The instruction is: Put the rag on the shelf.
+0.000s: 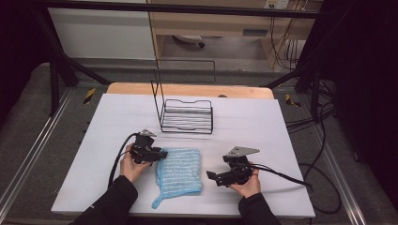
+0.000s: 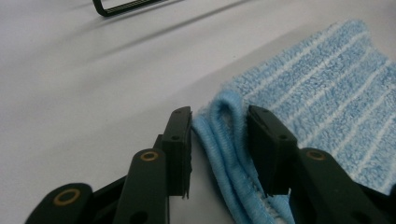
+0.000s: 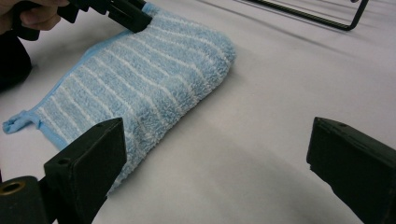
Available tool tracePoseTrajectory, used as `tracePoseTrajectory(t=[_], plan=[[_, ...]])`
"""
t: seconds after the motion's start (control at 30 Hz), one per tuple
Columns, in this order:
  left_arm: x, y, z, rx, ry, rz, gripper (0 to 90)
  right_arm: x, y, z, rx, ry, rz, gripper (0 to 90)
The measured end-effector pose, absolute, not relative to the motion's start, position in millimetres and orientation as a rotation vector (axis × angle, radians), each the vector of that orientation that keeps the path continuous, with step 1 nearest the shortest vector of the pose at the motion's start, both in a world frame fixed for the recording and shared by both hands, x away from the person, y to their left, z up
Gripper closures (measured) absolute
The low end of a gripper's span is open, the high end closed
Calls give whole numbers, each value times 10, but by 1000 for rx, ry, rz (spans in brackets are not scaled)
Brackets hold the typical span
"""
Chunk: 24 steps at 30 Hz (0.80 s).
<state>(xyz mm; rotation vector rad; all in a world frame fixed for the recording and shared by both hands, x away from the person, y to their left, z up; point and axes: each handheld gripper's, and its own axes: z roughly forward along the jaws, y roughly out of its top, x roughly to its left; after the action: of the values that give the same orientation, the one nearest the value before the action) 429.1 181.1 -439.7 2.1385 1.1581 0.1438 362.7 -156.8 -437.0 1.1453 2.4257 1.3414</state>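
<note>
One fluffy striped terry towel [image 1: 179,171]

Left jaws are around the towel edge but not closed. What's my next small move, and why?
Probably close the left gripper: the towel's folded edge already sits between its open jaws. The right gripper is open, off the towel, so it can wait.

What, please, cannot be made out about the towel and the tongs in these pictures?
- Left tongs: jaws straddle the towel edge; whether they actually pinch it is unclear in the left gripper view.
- Towel's underside and fold count: hidden by its top layer.
- Rack: cut off by the top edge in both gripper views.
- Right tongs: open, off the towel.
</note>
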Motion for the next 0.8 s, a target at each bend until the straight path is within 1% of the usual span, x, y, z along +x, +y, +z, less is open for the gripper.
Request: tracePoseTrajectory(t=[0.13, 0.27, 0.43, 0.8], plan=[[4278, 1810, -4406, 2132, 1171, 142, 624, 3633, -1565, -4376, 1143, 2424, 1340, 56], [4255, 1793, -4392, 2133, 1177, 134, 688, 3633, -1567, -4368, 1146, 2422, 1345, 58], [4246, 1784, -4389, 2128, 1184, 132, 737, 3652, -1569, -4365, 1143, 2419, 1346, 62], [4238, 1778, -4412, 2135, 1166, 150, 755, 3808, -1535, -4324, 1185, 2351, 1401, 135]])
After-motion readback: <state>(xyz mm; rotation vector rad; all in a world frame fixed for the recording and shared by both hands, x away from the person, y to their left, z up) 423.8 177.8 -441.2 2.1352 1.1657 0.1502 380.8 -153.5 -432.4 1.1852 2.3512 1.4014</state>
